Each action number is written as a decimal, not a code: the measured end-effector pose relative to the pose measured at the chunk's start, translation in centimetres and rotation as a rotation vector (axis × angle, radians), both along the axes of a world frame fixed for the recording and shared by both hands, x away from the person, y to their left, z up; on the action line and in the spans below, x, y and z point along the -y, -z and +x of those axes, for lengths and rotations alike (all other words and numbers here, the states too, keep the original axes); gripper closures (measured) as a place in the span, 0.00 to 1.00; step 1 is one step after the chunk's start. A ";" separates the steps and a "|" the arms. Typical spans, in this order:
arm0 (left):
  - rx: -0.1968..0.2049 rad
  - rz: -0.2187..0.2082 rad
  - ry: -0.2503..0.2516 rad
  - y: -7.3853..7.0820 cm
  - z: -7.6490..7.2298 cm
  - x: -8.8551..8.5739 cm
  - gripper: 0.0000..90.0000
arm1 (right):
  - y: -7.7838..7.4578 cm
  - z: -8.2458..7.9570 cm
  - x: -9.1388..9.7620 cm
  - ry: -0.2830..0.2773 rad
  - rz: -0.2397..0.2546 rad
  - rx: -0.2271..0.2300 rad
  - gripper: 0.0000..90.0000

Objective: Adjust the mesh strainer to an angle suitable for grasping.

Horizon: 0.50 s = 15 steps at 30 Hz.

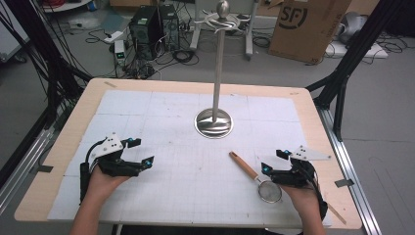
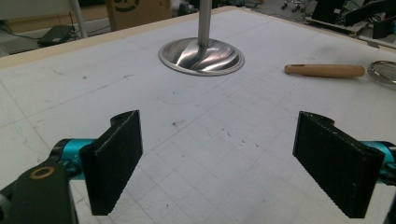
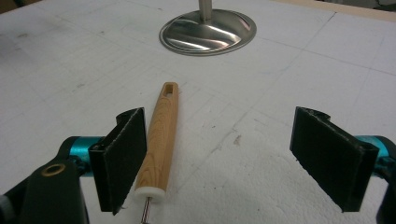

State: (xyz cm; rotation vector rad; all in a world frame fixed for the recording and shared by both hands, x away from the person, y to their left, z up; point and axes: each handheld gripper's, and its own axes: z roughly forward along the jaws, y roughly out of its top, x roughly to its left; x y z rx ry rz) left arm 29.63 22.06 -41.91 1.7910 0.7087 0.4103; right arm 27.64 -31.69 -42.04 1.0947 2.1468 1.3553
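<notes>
Strainer [image 1: 258, 180]: a small sieve with a wooden handle [image 3: 161, 140] and a round wire-mesh bowl [image 1: 270, 191] was recorded lying flat on the worktop [image 1: 68, 142], at the right front of the white gridded sheet [image 1: 186, 161]. The handle pointed up and left toward the stand.
Mesh bowl, contents: nothing was seen in it in the high view.
Stand [image 1: 219, 73]: an upright metal pole on a round, shiny base [image 2: 201, 56] was noted at the middle of the sheet, well apart from the strainer.
Right tongs [image 1: 273, 161]: held open wide by the right hand [image 1: 303, 196]. In the right gripper view, the handle lay between the jaws, just beside the left one; whether it touched that jaw could not be told. The far jaw was well clear.
Left tongs [image 1: 142, 151]: held open by the left hand [image 1: 100, 183] over bare sheet at the left front, with nothing between the jaws.
Surroundings: a cardboard box [image 1: 306, 27] and computer cases [image 1: 151, 27] were seen on the floor beyond the worktop.
</notes>
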 end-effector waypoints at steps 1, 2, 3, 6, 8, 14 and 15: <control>-0.001 -0.001 0.001 0.0 0.0 0.0 0.18 | 0.0 0.0 0.0 -0.003 -0.003 0.003 0.20; -0.004 0.002 0.002 0.1 0.2 0.0 0.18 | 0.0 0.0 0.0 -0.003 -0.002 0.003 0.20; -0.004 0.002 0.002 0.1 0.2 0.0 0.18 | -0.1 0.0 0.0 -0.004 0.001 0.003 0.20; -0.008 0.003 -0.003 0.2 0.2 0.1 0.18 | -0.1 -0.1 0.1 0.001 0.005 0.005 0.20; -0.008 0.011 0.001 0.2 0.2 0.2 0.18 | -0.1 -0.1 0.0 -0.006 0.003 0.003 0.20; -0.002 0.004 0.011 0.1 0.0 0.2 0.18 | -0.1 -0.2 -0.2 -0.007 0.001 0.003 0.20; -0.001 0.001 0.008 0.1 0.0 0.2 0.18 | -0.1 -0.2 -0.3 0.000 -0.002 0.002 0.20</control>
